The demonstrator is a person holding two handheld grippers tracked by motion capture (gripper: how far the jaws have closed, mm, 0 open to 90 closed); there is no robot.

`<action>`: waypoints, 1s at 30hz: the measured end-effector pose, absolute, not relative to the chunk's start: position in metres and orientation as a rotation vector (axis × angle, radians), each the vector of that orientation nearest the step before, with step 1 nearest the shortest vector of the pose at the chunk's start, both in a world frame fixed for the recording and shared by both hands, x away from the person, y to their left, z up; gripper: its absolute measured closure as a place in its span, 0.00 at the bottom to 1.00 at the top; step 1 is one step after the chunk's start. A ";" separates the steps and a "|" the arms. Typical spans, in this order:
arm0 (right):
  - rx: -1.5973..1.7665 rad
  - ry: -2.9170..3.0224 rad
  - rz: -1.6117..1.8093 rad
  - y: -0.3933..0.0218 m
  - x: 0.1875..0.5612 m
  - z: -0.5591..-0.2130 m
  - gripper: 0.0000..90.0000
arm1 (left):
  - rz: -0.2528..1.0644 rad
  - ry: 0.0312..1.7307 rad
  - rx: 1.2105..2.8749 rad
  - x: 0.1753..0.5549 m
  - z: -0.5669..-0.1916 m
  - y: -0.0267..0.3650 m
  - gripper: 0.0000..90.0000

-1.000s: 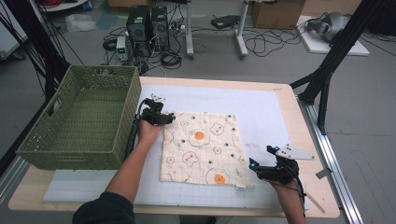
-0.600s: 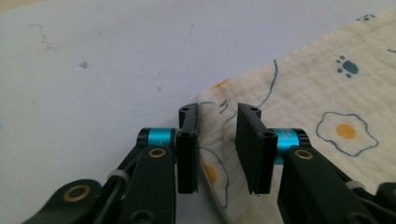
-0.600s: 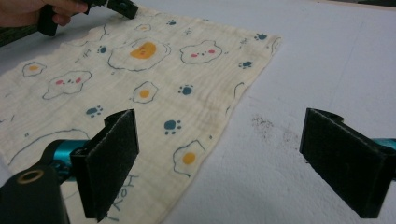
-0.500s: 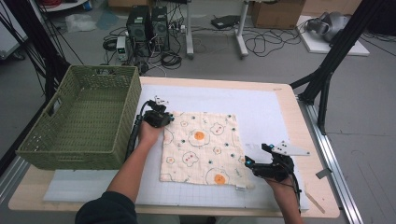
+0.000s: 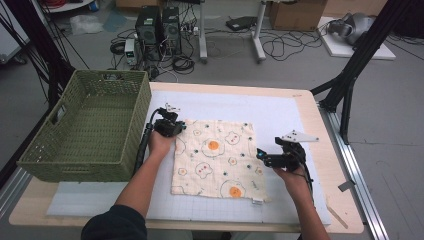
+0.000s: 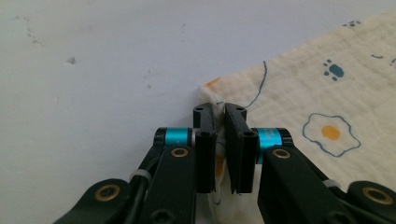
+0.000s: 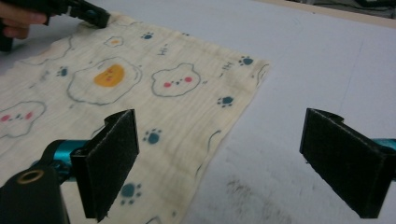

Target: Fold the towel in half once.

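High view: table (image 5: 300, 107) with white mat, green basket (image 5: 87, 127) at its left, cloth (image 5: 217, 157) lying flat mid-mat, long axis running from you toward the far edge. Your left gripper (image 5: 175, 127) sits on the cloth's far-left corner; its jaws have just been closing and now pinch that corner, a fold of fabric between the pads (image 6: 219, 140). Your right gripper (image 5: 261, 156) hangs at the cloth's right edge, jaws spread wide and holding nothing. The edge (image 7: 233, 126) lies between its pads, nearer one of them. The cloth lies to that gripper's left, so the right hand is nearer this edge; judged next: close on it.
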State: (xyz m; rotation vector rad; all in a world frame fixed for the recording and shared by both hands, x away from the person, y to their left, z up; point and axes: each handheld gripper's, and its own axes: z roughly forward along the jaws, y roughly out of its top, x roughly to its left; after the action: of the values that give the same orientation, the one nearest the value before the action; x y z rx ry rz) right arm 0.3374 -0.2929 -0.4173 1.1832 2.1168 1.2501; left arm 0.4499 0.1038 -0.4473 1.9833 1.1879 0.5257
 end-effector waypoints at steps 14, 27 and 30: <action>1.178 2.245 1.133 -0.271 0.414 -0.429 0.30 | 0.499 1.194 1.951 0.450 -0.449 0.107 0.91; 1.228 2.231 1.071 -0.264 0.438 -0.450 0.49 | 0.536 1.183 1.940 0.446 -0.451 0.105 0.92; 1.220 2.246 1.063 -0.261 0.439 -0.451 0.55 | 0.532 1.184 1.940 0.446 -0.451 0.106 0.92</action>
State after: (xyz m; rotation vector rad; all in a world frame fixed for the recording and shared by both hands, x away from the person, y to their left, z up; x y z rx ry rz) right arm 0.4390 -0.2608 -0.4510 1.2202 2.2462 1.0631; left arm 0.4465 0.1058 -0.4514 1.9399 1.1843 0.5324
